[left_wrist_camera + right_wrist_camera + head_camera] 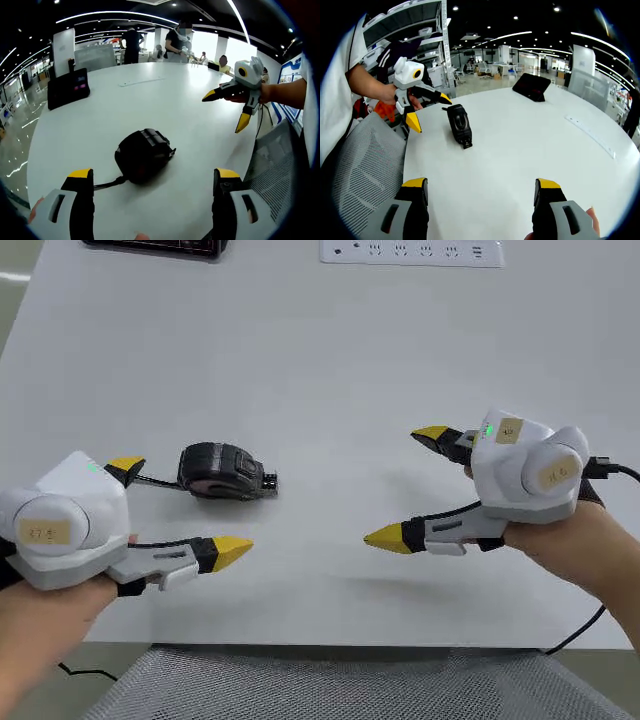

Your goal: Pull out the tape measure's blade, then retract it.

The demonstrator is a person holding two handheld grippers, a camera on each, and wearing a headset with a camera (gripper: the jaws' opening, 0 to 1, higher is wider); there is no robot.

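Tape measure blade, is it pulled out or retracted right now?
Retracted: the tape measure lies on the white table with no blade strip running out of its case.

White table (330, 370) carries tape measure (222, 472); farther off — power strip (410, 251), dark device (155, 245).

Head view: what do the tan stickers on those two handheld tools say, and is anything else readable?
On the left gripper, one sticker: digits, too blurred to read.
On the right gripper, two stickers: too blurred to read.
On the tape measure: no legible text.
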